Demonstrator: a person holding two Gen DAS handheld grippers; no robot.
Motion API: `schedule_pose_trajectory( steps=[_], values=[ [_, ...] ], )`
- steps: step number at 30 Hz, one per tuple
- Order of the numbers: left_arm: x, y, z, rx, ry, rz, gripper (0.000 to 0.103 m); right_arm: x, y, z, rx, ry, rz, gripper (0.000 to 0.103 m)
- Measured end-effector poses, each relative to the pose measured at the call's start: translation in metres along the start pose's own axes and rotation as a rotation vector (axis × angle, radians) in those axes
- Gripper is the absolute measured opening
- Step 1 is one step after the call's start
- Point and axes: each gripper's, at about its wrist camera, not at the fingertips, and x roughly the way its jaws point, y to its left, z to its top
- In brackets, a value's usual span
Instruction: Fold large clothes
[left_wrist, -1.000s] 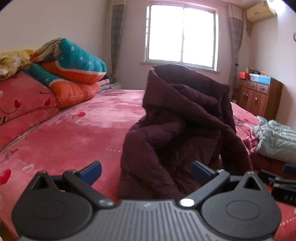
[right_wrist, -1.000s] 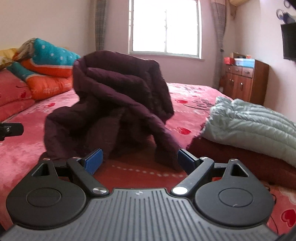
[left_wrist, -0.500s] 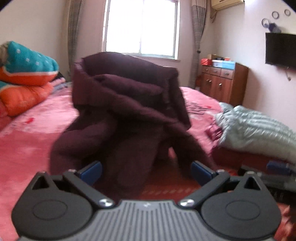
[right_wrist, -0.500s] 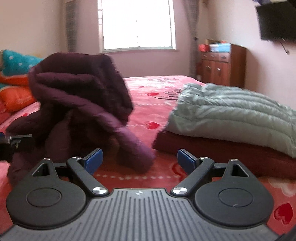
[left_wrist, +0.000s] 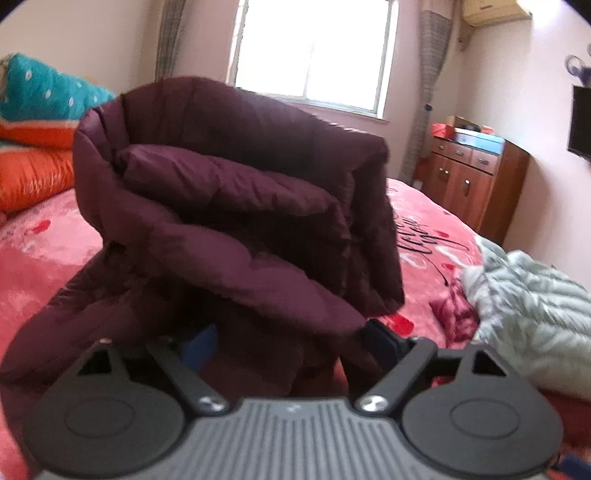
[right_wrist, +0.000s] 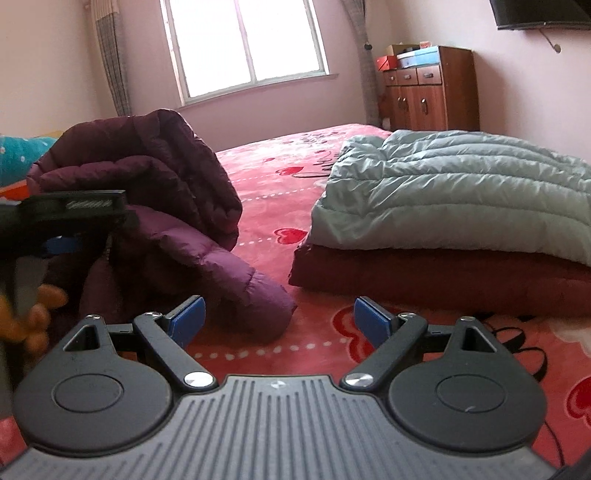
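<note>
A dark maroon puffer jacket (left_wrist: 229, 206) lies crumpled in a tall heap on the pink bed (left_wrist: 44, 258). My left gripper (left_wrist: 291, 339) is open, its jaws pushed against the jacket's lower folds, with the fabric between the blue pads. In the right wrist view the jacket (right_wrist: 155, 206) is at the left, one sleeve end lying toward me. My right gripper (right_wrist: 279, 321) is open and empty, low over the bedspread just right of that sleeve. The left gripper's body (right_wrist: 70, 214) shows at the left edge there.
A folded pale green puffer coat (right_wrist: 454, 199) lies on a folded dark red garment (right_wrist: 436, 273) at the right of the bed. Rolled teal and orange bedding (left_wrist: 40, 122) sits at the far left. A wooden cabinet (right_wrist: 428, 88) stands by the far wall.
My left gripper has moved forward into the maroon jacket, which now fills its view. My right gripper has swung right and closer, toward the sleeve end and the folded coats.
</note>
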Motion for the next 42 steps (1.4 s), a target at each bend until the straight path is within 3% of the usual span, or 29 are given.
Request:
schedule_pose_trajectory(
  steps=[8, 11, 12, 13, 20, 24, 29, 35, 42],
  values=[
    [0.037, 0.003, 0.009, -0.074, 0.037, 0.007, 0.056, 0.009, -0.001, 0.000, 0.021, 0.054, 0.037, 0.103],
    [0.039, 0.004, 0.017, -0.071, 0.037, 0.005, 0.031, 0.017, -0.003, -0.001, 0.032, 0.074, 0.044, 0.103],
    [0.038, 0.006, 0.020, -0.070, 0.028, 0.009, 0.016, 0.021, -0.004, -0.001, 0.041, 0.085, 0.045, 0.103],
    [0.035, 0.009, 0.024, -0.074, 0.018, 0.007, 0.011, 0.024, -0.005, -0.001, 0.048, 0.093, 0.048, 0.103],
    [0.002, 0.051, 0.055, -0.102, -0.063, 0.050, 0.006, 0.038, -0.008, -0.005, 0.065, 0.118, 0.052, 0.103],
    [-0.018, 0.092, 0.081, -0.130, -0.112, 0.116, 0.006, 0.043, -0.006, -0.010, 0.039, 0.131, 0.054, 0.103],
    [-0.035, 0.156, 0.105, -0.149, -0.169, 0.263, 0.006, 0.046, 0.001, -0.018, 0.001, 0.155, 0.057, 0.103],
    [-0.027, 0.240, 0.103, -0.174, -0.125, 0.470, 0.005, 0.058, 0.010, -0.026, -0.051, 0.179, 0.051, 0.103],
    [-0.008, 0.302, 0.059, -0.205, -0.020, 0.545, 0.005, 0.072, 0.022, -0.035, -0.111, 0.212, 0.042, 0.103]
  ],
)
